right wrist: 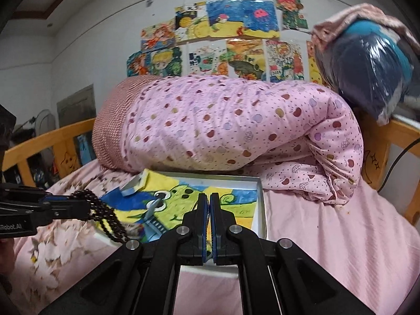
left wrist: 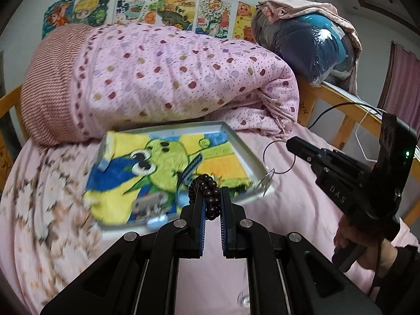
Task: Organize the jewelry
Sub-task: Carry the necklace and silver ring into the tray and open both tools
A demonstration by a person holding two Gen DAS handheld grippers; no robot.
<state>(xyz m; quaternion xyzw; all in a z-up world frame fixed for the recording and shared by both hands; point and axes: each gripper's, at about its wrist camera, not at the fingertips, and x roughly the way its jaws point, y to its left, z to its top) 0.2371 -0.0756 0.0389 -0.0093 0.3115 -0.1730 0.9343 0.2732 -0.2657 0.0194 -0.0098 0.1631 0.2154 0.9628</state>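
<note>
Gripping dark beads [left wrist: 207, 197], left tongs [left wrist: 212, 197]; only that view shows right tongs [left wrist: 290, 144] pinching a hoop [left wrist: 279, 157].

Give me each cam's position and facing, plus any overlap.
Left wrist: on the left gripper, facing the tray on the bed; shows its fingers shut on a dark bead bracelet, plus the right gripper holding a thin wire ring.
Right wrist: on the right gripper, facing the same tray; left gripper at left.
Shared: tray, pink quilt.

1 tray [left wrist: 245, 149], 1 dark bead bracelet [left wrist: 207, 197], 1 thin wire hoop [left wrist: 279, 157], 2 grippers: left [left wrist: 212, 191], right [right wrist: 209, 197], 1 rolled pink quilt [left wrist: 183, 78], 1 plastic-wrapped bundle [left wrist: 309, 47]
</note>
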